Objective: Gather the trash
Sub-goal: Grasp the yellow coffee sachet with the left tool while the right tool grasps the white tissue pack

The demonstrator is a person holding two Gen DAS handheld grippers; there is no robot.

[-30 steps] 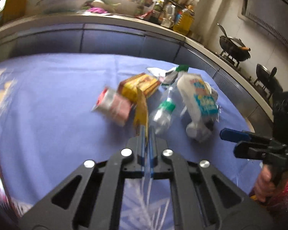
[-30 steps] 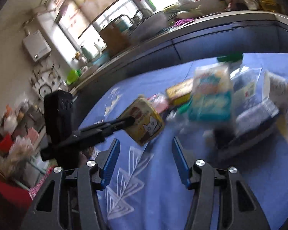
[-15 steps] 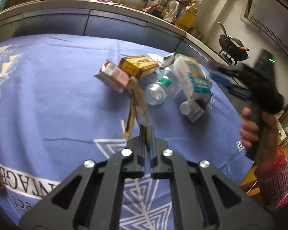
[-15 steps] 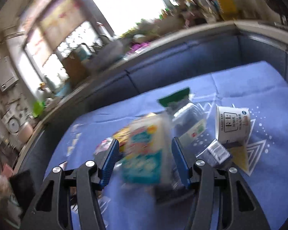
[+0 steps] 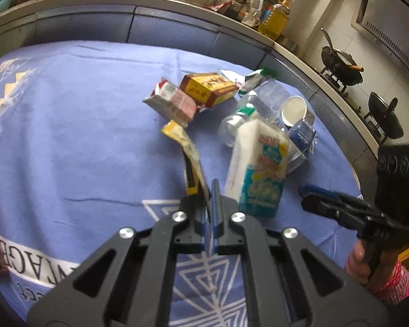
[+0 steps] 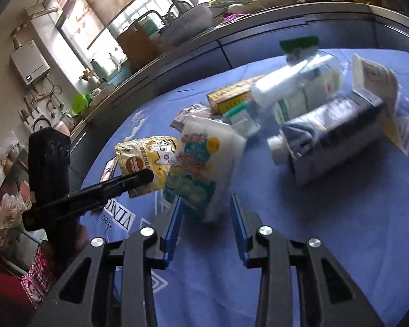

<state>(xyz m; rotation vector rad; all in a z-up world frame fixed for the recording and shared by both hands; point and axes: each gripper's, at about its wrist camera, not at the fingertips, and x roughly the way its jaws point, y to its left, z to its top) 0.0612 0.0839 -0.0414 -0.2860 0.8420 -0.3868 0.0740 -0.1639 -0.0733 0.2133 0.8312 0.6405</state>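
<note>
My left gripper [image 5: 210, 190] is shut on a yellow snack wrapper [image 5: 186, 152], which hangs above the blue tablecloth [image 5: 81, 122]. The right wrist view shows this left gripper [image 6: 146, 175] and the yellow wrapper [image 6: 147, 155] at left. My right gripper [image 6: 205, 215] is low over the cloth and its jaws are closing. The near end of a white and teal packet [image 6: 204, 160] lies just between its fingertips, with no firm pinch visible. The right gripper [image 5: 310, 194] sits beside the packet [image 5: 259, 171].
Behind the packet lie a pink carton [image 5: 174, 103], a yellow and red box [image 5: 207, 88], a clear bottle [image 5: 240, 120], a white cup [image 5: 294, 109] and a dark carton [image 6: 335, 130]. A cluttered counter [image 5: 177, 8] and woks [image 5: 340, 68] ring the table.
The right gripper has dropped from up in the air to the cloth at the packet, and its jaws have narrowed. The left gripper still pinches the yellow wrapper.
</note>
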